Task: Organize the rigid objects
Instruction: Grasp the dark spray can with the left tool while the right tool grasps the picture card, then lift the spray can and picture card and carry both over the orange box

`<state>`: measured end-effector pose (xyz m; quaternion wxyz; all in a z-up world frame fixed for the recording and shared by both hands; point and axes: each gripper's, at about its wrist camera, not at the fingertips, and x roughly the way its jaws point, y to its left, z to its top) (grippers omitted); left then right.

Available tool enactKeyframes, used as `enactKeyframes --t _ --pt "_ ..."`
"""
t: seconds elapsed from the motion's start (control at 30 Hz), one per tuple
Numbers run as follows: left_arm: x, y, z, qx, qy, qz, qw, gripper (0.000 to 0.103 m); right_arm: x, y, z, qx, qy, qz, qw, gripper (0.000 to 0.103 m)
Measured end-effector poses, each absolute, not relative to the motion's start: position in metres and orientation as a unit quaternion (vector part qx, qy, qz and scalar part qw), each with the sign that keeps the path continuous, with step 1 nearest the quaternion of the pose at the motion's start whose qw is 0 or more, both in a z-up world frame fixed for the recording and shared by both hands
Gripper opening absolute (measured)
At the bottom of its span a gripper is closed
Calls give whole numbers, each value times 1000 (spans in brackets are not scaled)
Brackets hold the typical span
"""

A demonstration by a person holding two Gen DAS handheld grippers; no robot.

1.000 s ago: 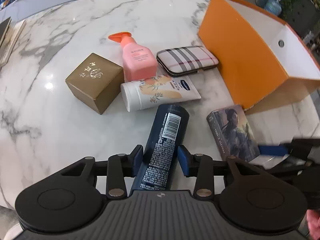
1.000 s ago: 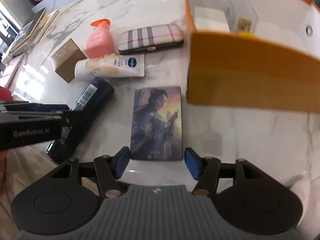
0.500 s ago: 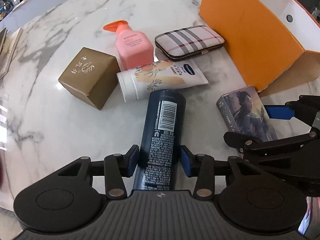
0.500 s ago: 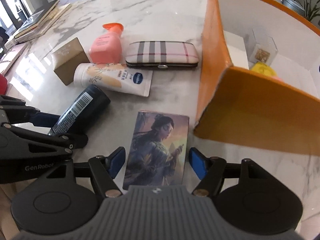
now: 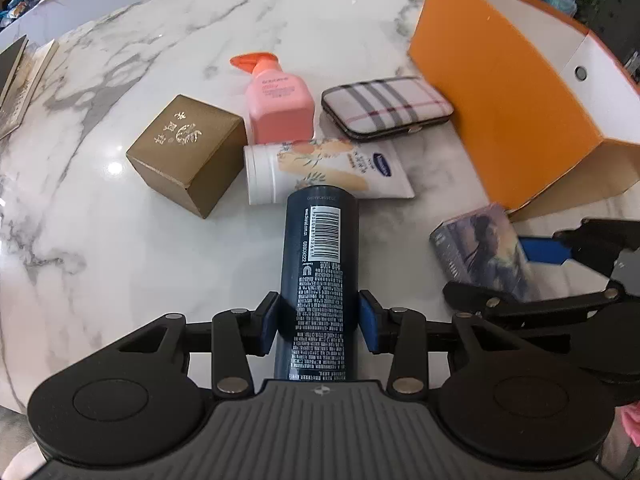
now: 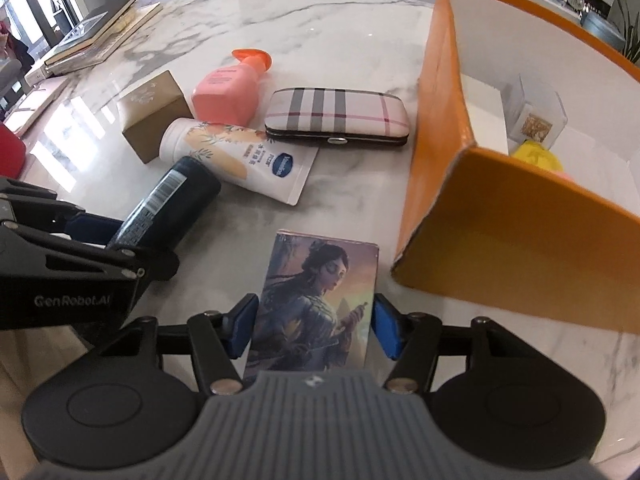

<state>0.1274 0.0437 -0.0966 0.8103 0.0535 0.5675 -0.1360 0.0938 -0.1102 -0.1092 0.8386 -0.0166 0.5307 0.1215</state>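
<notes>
My left gripper point(image 5: 319, 322) is shut on a dark blue can point(image 5: 320, 264) with a barcode, which points away over the marble table; the can also shows in the right wrist view point(image 6: 168, 204). My right gripper point(image 6: 314, 332) is shut on a flat box with a painted woman point(image 6: 320, 300), also seen at the right of the left wrist view point(image 5: 484, 252). The orange box point(image 6: 500, 216) stands open just right of it, with a clear cube point(image 6: 536, 120) and a yellow item point(image 6: 536, 154) inside.
On the table beyond lie a gold box point(image 5: 188, 152), a pink pump bottle point(image 5: 278, 104), a white lotion tube point(image 5: 324, 170) and a plaid case point(image 5: 386, 106). Books point(image 6: 92, 36) lie at the far left edge.
Both grippers have closed in on their objects: the left pads now press the can, the right pads touch the picture box. The right gripper has moved forward along the box.
</notes>
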Motion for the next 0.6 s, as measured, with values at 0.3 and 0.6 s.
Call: enactKeyframes --t 0.3,0.6 --pt "120 39 -83 39 553 -135 821 47 87 -113 -89 -7 521 134 843 60" --pt "115 36 -40 27 518 -128 845 47 76 -128 -58 21 492 140 859 60"
